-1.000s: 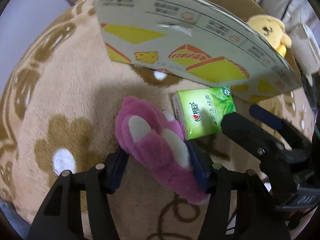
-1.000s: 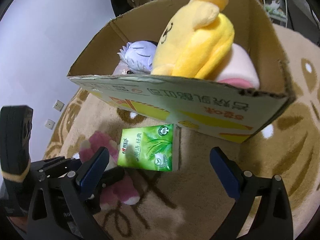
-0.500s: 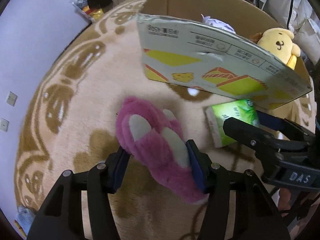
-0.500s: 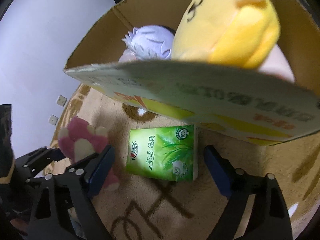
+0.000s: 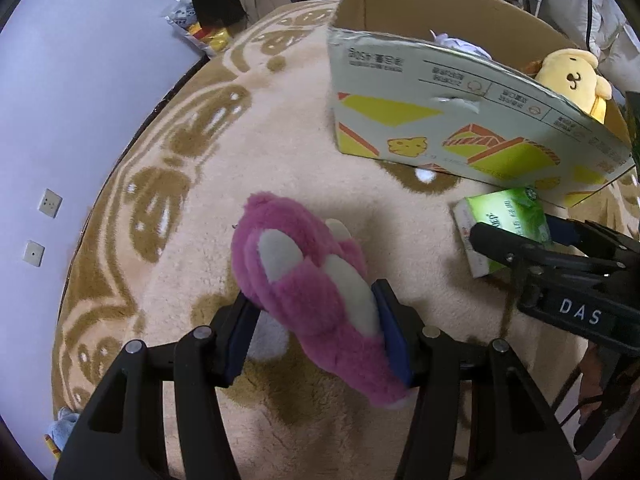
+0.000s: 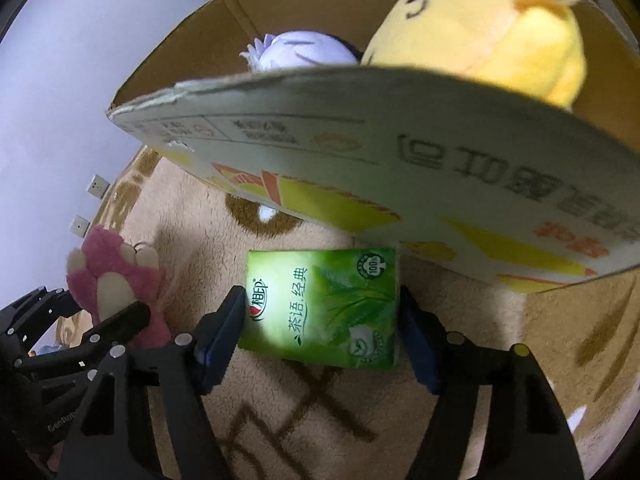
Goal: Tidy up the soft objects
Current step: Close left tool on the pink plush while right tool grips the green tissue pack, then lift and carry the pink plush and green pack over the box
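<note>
My left gripper [image 5: 316, 332] is shut on a pink plush toy [image 5: 304, 280] with pale paws and holds it just above the rug. The toy also shows at the left of the right wrist view [image 6: 112, 276]. A green tissue pack [image 6: 320, 304] lies flat on the rug against the cardboard box [image 6: 360, 152]. My right gripper [image 6: 320, 320] straddles the pack. Its jaws are closing, and the blue pads stand right beside the pack's two sides. Inside the box [image 5: 440, 92] sit a yellow plush dog [image 5: 572, 80] and a lavender plush [image 6: 304, 50].
A beige rug [image 5: 280, 120] with brown patterns covers the floor. A pale wall with two outlets [image 5: 50, 204] borders it on the left. Packets [image 5: 200, 32] lie beyond the rug's far edge. Shelves stand behind the box.
The left gripper has lifted and tilted away with the pink toy still in it. The right gripper has moved down onto the tissue pack, and its jaws have narrowed around it.
</note>
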Tool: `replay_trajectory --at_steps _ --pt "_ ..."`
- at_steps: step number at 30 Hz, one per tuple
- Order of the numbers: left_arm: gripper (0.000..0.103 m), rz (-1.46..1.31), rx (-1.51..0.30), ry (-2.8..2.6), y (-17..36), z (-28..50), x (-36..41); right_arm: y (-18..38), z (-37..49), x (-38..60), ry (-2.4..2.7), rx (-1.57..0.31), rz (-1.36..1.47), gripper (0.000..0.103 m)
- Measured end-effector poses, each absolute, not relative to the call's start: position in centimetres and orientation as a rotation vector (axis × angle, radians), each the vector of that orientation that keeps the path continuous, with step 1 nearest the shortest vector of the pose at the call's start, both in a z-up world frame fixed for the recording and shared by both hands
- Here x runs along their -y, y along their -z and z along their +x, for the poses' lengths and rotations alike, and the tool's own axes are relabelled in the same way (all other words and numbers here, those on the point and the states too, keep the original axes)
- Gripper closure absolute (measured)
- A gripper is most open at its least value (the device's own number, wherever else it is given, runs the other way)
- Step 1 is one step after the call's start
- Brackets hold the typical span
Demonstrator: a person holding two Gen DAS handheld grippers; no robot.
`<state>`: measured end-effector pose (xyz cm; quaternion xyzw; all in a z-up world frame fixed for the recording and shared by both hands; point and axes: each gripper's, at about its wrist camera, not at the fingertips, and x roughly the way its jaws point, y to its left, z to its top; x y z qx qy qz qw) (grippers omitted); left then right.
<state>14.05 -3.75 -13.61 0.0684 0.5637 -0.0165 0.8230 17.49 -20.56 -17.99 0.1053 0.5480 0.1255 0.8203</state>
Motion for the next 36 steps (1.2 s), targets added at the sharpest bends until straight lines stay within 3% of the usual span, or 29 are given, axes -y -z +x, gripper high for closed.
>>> replay_trajectory --at_steps 11,20,36 --pt "0.048 0.148 -1.091 0.013 10.9 13.6 3.3 11.2 13.7 22.6 -0.238 -1.028 0.262 0.028" --pt "0.048 0.154 -0.935 0.066 5.7 14.2 5.0 6.1 11.8 23.4 -0.197 -0.922 0.239 0.027" --pt "0.046 0.161 -0.755 0.140 -1.9 19.4 6.4 0.9 14.4 23.7 -0.193 -0.774 0.160 0.027"
